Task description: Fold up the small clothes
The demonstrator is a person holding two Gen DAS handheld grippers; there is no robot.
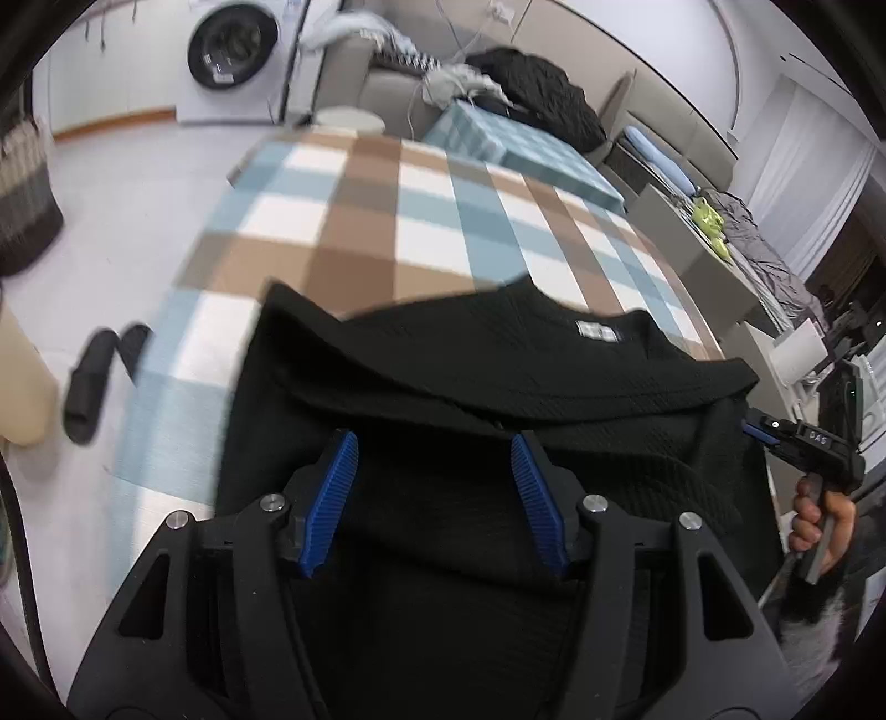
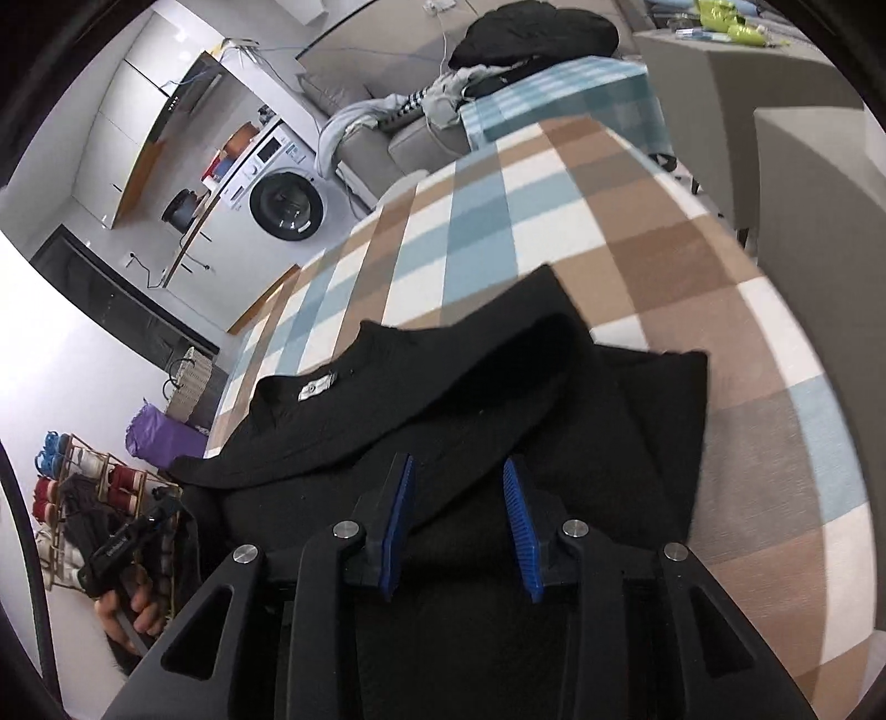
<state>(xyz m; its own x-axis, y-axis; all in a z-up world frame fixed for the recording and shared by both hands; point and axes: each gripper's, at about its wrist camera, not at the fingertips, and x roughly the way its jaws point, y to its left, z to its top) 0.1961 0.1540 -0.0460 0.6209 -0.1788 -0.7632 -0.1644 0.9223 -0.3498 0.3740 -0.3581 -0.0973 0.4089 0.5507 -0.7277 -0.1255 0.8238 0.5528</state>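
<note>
We see black top (image 1: 498, 354) flat on checked desk (image 1: 387, 221), near hem folded up w/ fold edge short of collar label. L gripper (image 1: 434, 454) & R gripper (image 2: 457, 476) both part open, nothing held, hovering over cloth. 1 fold looks done; further folds prob left.

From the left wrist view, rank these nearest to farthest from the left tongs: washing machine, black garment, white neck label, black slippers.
1. Black garment, directly beneath the left tongs.
2. Neck label, just ahead, slightly right.
3. Slippers, on the floor, far left.
4. Washing machine, against the back wall, upper left.
</note>
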